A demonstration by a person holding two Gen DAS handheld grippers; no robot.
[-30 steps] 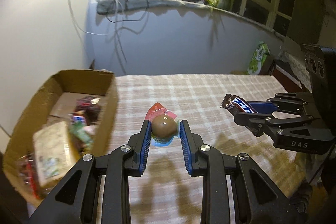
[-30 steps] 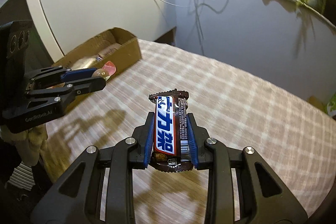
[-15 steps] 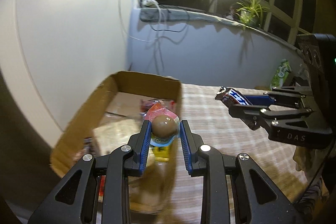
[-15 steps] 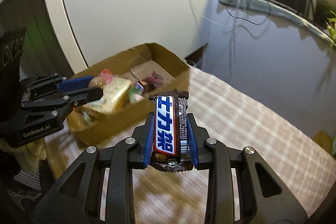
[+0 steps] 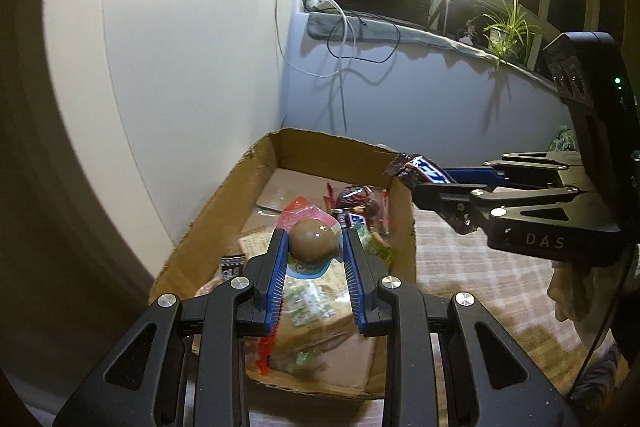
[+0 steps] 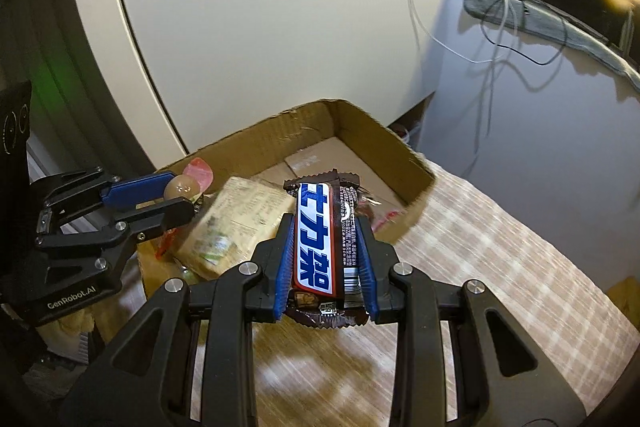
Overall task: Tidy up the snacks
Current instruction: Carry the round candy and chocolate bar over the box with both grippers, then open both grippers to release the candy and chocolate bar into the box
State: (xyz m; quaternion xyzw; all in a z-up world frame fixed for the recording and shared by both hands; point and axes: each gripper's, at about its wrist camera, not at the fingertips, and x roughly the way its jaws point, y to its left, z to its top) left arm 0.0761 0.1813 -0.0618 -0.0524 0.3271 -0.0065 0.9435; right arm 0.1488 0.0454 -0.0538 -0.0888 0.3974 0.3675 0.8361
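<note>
While you carry both snacks to the cardboard box [image 5: 248, 183] | left gripper [image 5: 314, 247] clamps the round wrapped candy [image 5: 312, 241] above the box's near end | right gripper [image 6: 326, 247] clamps the chocolate bar [image 6: 320, 239] over its table-side wall | next: lower inside, then release.

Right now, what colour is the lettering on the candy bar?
Blue letters on a white band, on the brown-wrapped candy bar; clearest in the right wrist view.

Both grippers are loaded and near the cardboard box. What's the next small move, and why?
Probably open the left gripper: its brown ball snack already hangs over the open cardboard box, while the right gripper's chocolate bar looks nearer the box's edge.
</note>
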